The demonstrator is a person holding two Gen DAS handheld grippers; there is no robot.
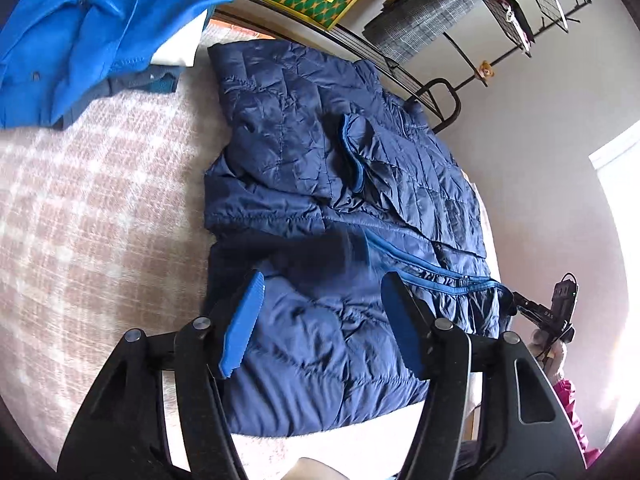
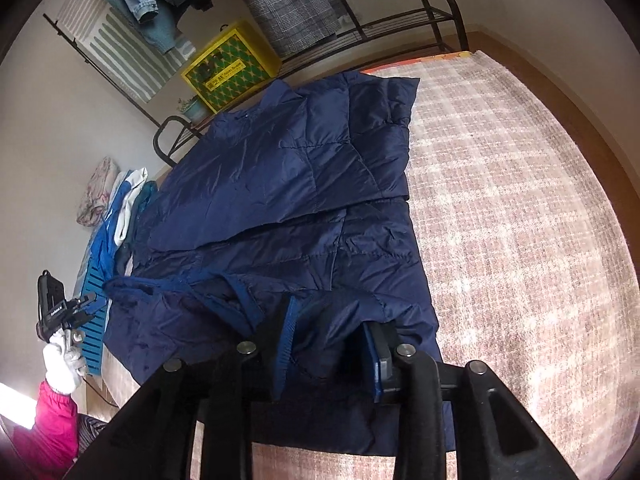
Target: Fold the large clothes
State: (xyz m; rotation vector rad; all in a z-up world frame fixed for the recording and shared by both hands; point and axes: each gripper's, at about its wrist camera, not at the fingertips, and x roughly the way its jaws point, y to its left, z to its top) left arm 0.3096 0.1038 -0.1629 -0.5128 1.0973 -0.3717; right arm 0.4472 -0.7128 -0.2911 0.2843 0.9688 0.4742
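Covering the whole work surface is a pink-and-white checked blanket [image 2: 520, 208], and on it lies the navy quilted jacket [image 1: 320, 168], folded over itself with its blue zipper edge toward the near side. The left gripper [image 1: 320, 320] hovers over the jacket's near hem with its 2 blue pads apart and nothing pinched. The right gripper [image 2: 328, 348] stands partly open; cloth bunches between its fingers, though whether the pads press it I cannot tell. A stack of blue and white clothes [image 1: 92, 32] sits at the blanket's far corner. Behind, a black metal rack [image 2: 380, 28] holds a yellow-green box [image 2: 228, 68] and hanging garments against a pale wall.
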